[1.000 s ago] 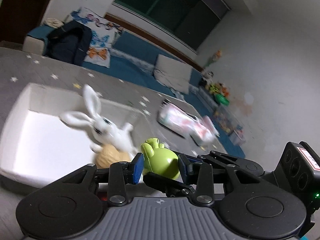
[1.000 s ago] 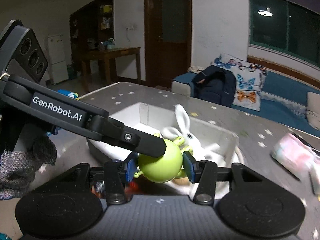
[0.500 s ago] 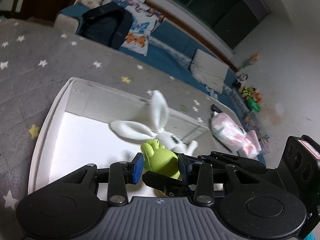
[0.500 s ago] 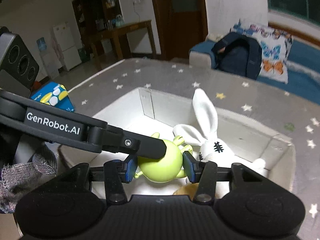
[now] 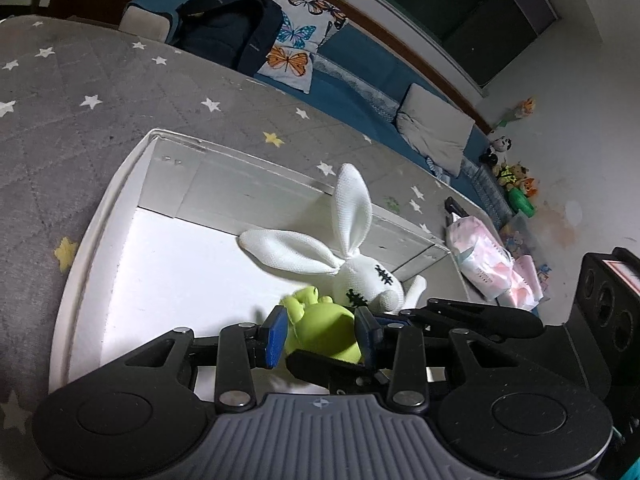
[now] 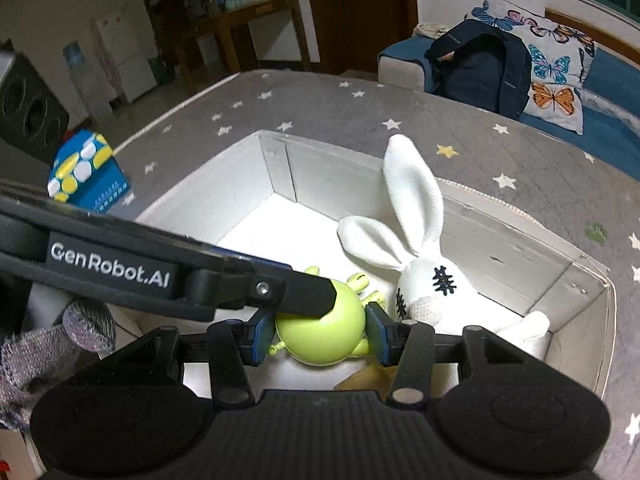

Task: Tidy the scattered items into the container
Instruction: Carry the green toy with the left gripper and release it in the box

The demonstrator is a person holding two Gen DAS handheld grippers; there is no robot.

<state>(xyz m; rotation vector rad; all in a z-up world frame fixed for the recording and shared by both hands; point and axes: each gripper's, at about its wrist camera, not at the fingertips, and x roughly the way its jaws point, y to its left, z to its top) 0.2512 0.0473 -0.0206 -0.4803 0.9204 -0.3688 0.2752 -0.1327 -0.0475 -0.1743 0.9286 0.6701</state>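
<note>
A round green toy (image 5: pixel 324 332) (image 6: pixel 320 334) is held between both grippers over the white box (image 5: pixel 120 184) (image 6: pixel 276 148). My left gripper (image 5: pixel 322 334) is shut on it, and my right gripper (image 6: pixel 320 334) is shut on it from the other side. A white plush rabbit (image 5: pixel 360 276) (image 6: pixel 428 280) lies inside the box just beyond the toy. A tan object (image 6: pixel 368 380) lies in the box under the right gripper. A pink and white packet (image 5: pixel 484 264) lies on the grey starred cover to the right of the box.
A blue and yellow box (image 6: pixel 86 174) sits at the left edge of the cover. A sofa with a dark backpack (image 6: pixel 480 68) and butterfly cushion (image 5: pixel 296 48) lies beyond. Toys (image 5: pixel 516 184) stand by the far wall.
Both grippers have moved with the green toy over the box and lower into it. The rabbit now lies still inside the box, close to the toy.
</note>
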